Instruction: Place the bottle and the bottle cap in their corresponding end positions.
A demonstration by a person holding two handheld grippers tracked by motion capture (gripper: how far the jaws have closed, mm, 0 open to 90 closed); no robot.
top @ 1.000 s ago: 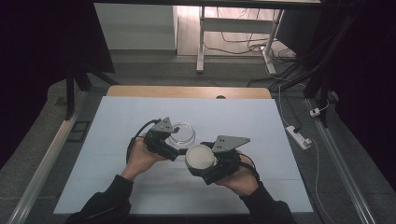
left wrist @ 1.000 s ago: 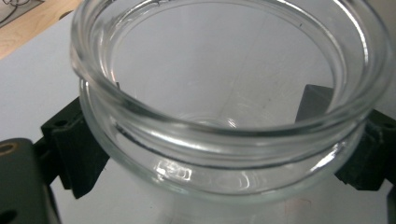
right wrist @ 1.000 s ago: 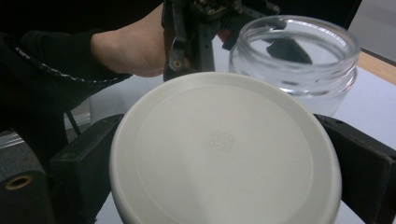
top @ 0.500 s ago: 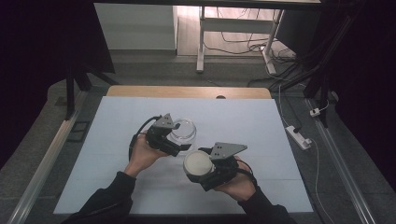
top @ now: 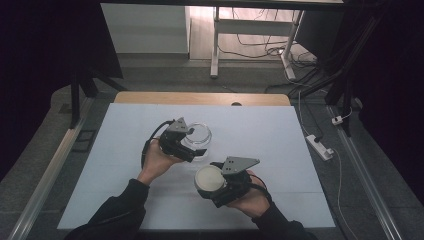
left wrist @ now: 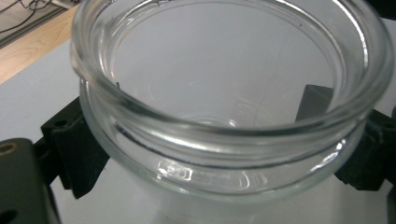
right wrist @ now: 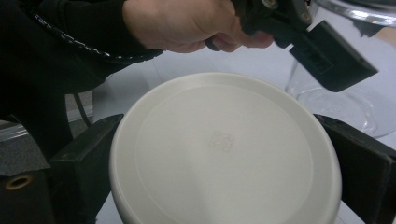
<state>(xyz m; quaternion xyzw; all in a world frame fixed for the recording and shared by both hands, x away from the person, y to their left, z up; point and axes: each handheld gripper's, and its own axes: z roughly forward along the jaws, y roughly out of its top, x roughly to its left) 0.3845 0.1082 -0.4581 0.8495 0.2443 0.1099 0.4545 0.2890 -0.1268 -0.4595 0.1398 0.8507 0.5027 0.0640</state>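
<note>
High view shows, nearest the person, the right hand-held gripper [top: 212,182] clamped on a round off-white lid [top: 209,178] above the pale bench [top: 280,145], and beyond it the left hand-held gripper [top: 197,145] grasping a clear, thick-rimmed glass jar [top: 199,134].
</note>
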